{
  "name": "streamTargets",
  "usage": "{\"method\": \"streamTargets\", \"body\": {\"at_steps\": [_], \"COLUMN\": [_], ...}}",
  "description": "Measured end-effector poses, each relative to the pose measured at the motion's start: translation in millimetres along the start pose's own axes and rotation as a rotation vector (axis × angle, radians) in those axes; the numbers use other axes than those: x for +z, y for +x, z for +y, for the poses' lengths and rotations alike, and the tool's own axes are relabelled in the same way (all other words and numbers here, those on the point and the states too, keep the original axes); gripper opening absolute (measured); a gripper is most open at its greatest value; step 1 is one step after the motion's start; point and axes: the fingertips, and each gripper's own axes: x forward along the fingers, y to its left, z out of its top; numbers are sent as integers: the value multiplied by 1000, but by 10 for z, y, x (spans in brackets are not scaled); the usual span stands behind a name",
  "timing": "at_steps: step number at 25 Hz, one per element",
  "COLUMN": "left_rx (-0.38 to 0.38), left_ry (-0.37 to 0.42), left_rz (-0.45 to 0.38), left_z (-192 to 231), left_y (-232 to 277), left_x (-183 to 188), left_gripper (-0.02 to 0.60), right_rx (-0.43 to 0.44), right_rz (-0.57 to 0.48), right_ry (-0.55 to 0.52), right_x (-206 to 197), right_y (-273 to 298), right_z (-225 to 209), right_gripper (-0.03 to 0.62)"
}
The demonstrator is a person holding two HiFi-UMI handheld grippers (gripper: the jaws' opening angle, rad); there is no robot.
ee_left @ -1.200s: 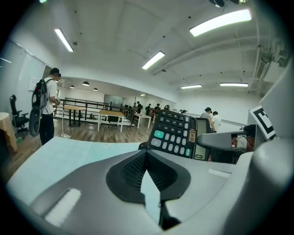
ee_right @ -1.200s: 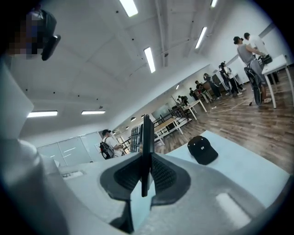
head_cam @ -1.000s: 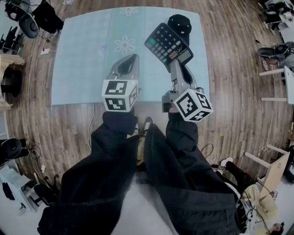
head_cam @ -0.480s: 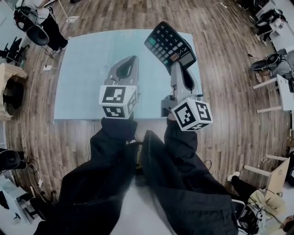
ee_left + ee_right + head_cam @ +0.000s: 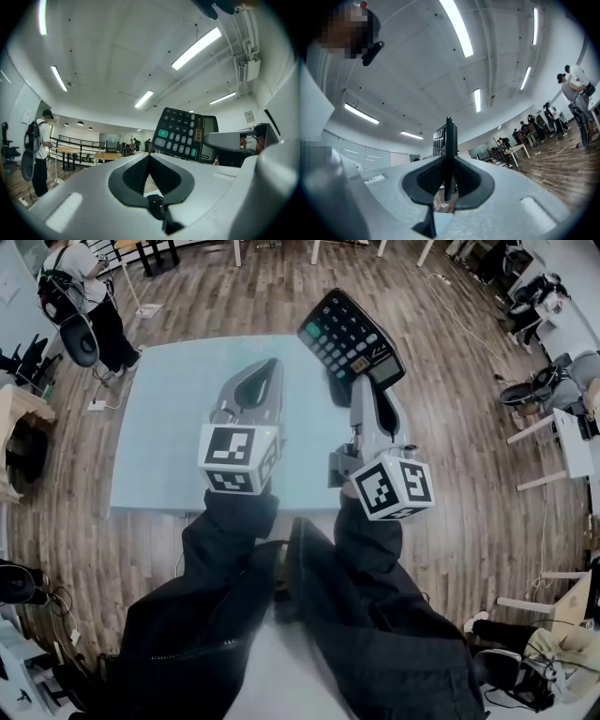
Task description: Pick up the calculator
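While clamping the calculator edge-on by its lower end, stood only narrowly apart on the right gripper. Held it raised in the upper middle of the head view, keys showing, over the upper right corner of the pale table. On the left gripper, at centre left, met tip to tip and gripped nothing.

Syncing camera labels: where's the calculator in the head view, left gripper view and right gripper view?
Head view: calculator upper middle, keys up, clamped at the tip of the right gripper.
Left gripper view: right of centre, keys facing the camera.
Right gripper view: dead centre, edge-on between the jaws.
Shared landmark: wood floor, lower left in the left gripper view, far right in the right gripper view.
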Motion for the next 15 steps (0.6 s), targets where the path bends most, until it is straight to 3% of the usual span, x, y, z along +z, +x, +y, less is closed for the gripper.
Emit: {"method": "streamTargets", "body": {"at_steps": [15], "left_rx": [-2], "left_ry": [32], "left_rz": [-59], "left_z": [-60], "left_y": [-149], "left_x": [210], "left_gripper": [-3], "right_rx": [36], "right_rz": [-38], "right_ry": [-49], "right_x": [181], "right_y": [-74], "right_z": [180], "right_gripper": [46]}}
